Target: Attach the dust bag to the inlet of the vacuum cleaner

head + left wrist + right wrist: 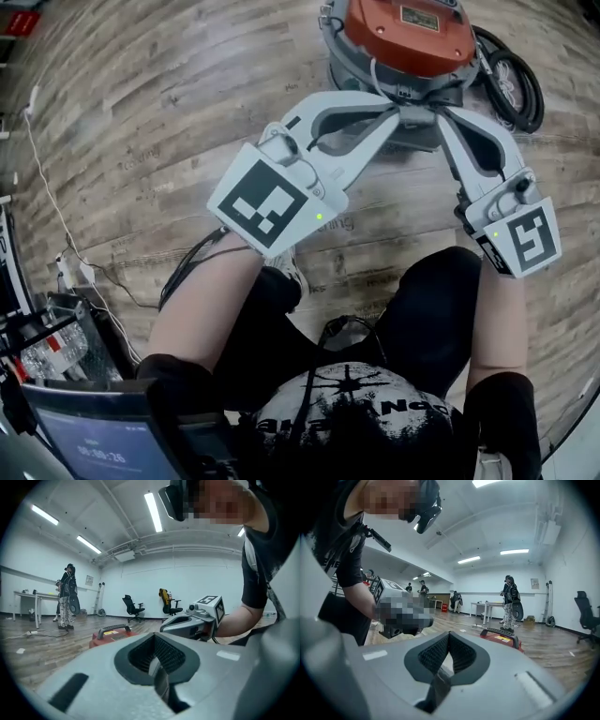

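Note:
The vacuum cleaner, a grey drum with an orange-red lid, stands on the wood floor at the top of the head view. My left gripper and right gripper are held level just in front of it, their tips close together. Both are shut with nothing between the jaws. In the left gripper view the ribbed pads meet, and the red lid with its handle and the right gripper lie beyond. In the right gripper view the pads also meet, with the lid beyond. No dust bag shows in any view.
A black hose coils at the vacuum's right. A white cable and a power strip lie on the floor at left, near a wire cart and a screen. A person, office chairs and a table stand far off.

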### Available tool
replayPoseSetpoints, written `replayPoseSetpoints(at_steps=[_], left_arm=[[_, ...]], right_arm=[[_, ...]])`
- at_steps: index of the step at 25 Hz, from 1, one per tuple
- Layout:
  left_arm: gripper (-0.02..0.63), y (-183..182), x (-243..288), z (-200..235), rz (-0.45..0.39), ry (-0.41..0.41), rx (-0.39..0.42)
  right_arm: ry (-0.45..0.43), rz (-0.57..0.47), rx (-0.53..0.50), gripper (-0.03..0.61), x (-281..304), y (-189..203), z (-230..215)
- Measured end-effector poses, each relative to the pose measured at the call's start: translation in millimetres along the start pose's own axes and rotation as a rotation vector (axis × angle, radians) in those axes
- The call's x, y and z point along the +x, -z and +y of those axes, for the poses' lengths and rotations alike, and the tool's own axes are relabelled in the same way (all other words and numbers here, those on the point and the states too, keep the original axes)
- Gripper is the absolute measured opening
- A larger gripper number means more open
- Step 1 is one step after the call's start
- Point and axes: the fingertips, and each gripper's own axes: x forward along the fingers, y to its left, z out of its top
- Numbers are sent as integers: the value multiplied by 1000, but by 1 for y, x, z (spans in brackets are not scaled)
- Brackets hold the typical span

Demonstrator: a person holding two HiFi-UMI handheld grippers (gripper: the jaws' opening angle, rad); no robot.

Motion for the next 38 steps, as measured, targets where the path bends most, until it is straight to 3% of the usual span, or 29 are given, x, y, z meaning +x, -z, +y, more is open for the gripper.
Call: replayPoseSetpoints(at_steps=[5,10,14,18,23,28,33,38], left_arm=[[0,4,-24,36,1,6,-17],[1,-42,-33,45,18,95,17],[1,-122,-82,45,-13,70,-182],[0,-225,-121,51,-26,45,-278],[1,-356,-187,75,-51,-31,-243],[0,-443,-260,107,-41,-91,-248],[0,-492,-316,135,-75,-142,-197],[0,-515,-341,147,-107,-182,-182]], right_arm=[[-1,11,-12,5,29,-4,1],[25,81,-25,5,28,-69,3],[14,71,11,5,34,-177,26],[-49,112,19,5,35,-282,41],[-113,137,38,5,49,-416,68],[-145,142,54,5,82,-515,95],[-147,105,-9,5,120,-572,117],[-142,71,-63,5,136,-605,134]])
